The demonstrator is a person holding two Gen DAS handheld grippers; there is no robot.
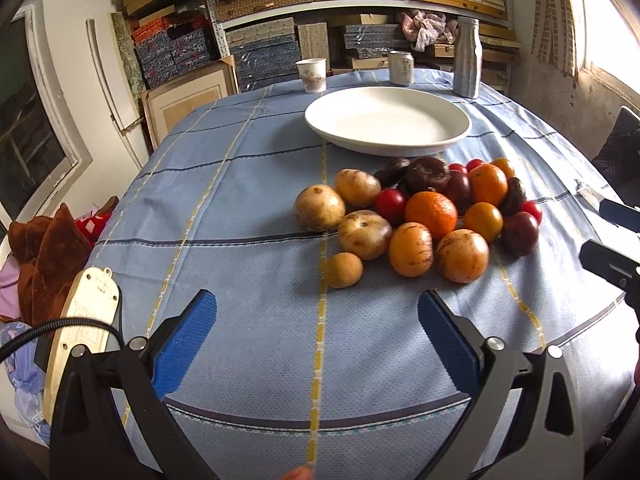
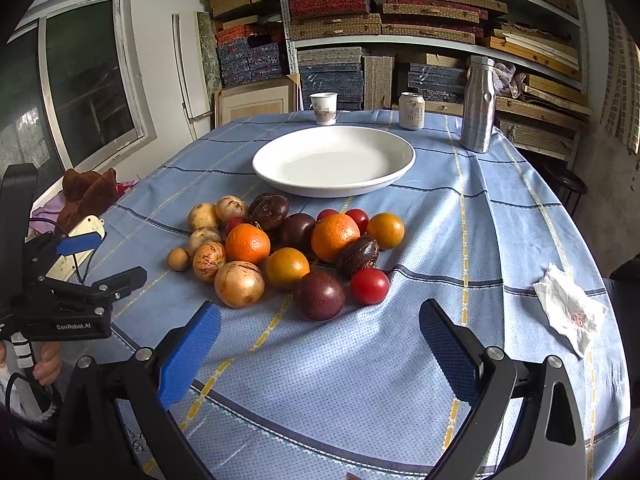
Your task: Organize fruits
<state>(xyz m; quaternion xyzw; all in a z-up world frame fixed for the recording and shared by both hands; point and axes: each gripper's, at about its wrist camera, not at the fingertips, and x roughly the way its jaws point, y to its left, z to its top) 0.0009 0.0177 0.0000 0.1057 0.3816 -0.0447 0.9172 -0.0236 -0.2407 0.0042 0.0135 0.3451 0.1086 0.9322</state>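
A pile of fruit (image 1: pixel 424 212) lies on the blue checked tablecloth: oranges, red tomatoes, dark purple passion fruits, tan round fruits. It also shows in the right wrist view (image 2: pixel 292 252). An empty white plate (image 1: pixel 387 122) stands beyond the pile, also in the right wrist view (image 2: pixel 334 160). My left gripper (image 1: pixel 318 304) is open and empty, just short of a small tan fruit (image 1: pixel 344 270). My right gripper (image 2: pixel 320 318) is open and empty, just before a dark purple fruit (image 2: pixel 320 296). The left gripper also shows at the left of the right wrist view (image 2: pixel 102 258).
A paper cup (image 1: pixel 311 75), a can (image 1: pixel 401 67) and a metal bottle (image 1: pixel 467 58) stand behind the plate. A crumpled tissue (image 2: pixel 570 314) lies at the right. Shelves of boxes fill the back wall. A power strip (image 1: pixel 82 328) lies at the table's left edge.
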